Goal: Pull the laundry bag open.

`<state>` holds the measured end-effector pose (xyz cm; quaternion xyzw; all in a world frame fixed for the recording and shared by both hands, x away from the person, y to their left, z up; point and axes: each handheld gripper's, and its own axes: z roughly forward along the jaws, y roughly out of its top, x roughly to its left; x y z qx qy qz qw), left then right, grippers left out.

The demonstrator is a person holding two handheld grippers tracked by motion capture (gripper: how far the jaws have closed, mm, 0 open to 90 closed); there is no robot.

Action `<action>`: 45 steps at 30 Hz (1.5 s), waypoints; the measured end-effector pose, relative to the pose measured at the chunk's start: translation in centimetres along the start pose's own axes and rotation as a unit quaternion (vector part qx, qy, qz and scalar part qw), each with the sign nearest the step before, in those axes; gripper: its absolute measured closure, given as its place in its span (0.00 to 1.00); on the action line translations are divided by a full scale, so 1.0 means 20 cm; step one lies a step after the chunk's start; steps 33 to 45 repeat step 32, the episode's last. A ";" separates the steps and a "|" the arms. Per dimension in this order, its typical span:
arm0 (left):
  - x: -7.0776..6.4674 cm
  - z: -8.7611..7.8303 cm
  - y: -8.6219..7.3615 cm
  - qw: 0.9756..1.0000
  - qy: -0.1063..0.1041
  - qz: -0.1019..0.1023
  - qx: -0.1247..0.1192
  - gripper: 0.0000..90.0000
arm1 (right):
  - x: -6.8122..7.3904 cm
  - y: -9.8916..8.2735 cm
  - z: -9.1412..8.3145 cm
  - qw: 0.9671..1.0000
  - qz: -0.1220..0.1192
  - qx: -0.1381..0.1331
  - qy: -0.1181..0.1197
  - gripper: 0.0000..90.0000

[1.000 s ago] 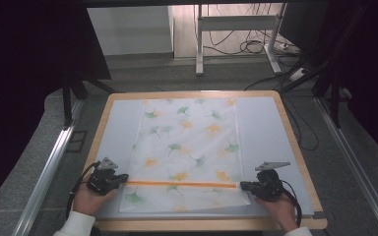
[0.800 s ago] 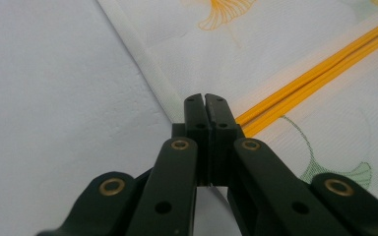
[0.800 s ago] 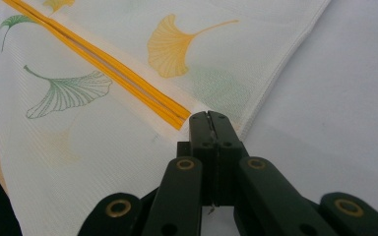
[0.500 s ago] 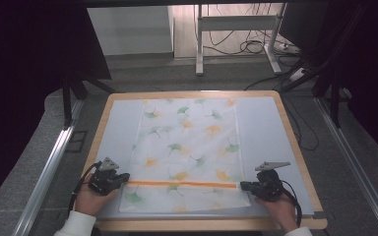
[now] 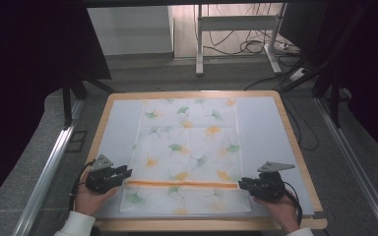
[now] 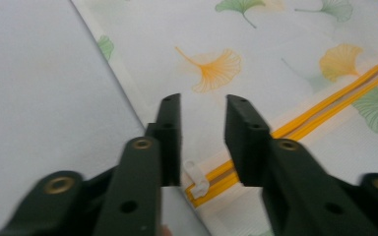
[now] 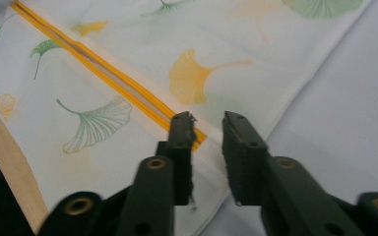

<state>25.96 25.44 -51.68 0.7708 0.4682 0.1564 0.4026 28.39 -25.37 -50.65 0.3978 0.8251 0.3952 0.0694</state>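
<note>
- Bag [image 5: 187, 152], leaf-printed, flat on the mat [image 5: 266, 132], its orange zipper [image 5: 182, 184] running across near the person's edge; contents cannot be told.
- Left gripper [image 5: 123, 173] at the zipper's left end, jaws just parted, gripping nothing, white pull [image 6: 197, 178] below the gap.
- Right gripper [image 5: 242, 184] at the right end, jaws likewise just parted, released.

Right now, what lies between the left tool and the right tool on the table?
In the high view, the leaf-print bag spans the stretch between the left tool and the right tool, its orange zipper running nearly from one to the other.
</note>
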 end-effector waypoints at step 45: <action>0.08 0.00 -0.03 0.997 0.077 0.017 -0.016 0.33 | -0.19 -0.04 -0.13 0.992 -0.001 -0.087 -0.090 0.41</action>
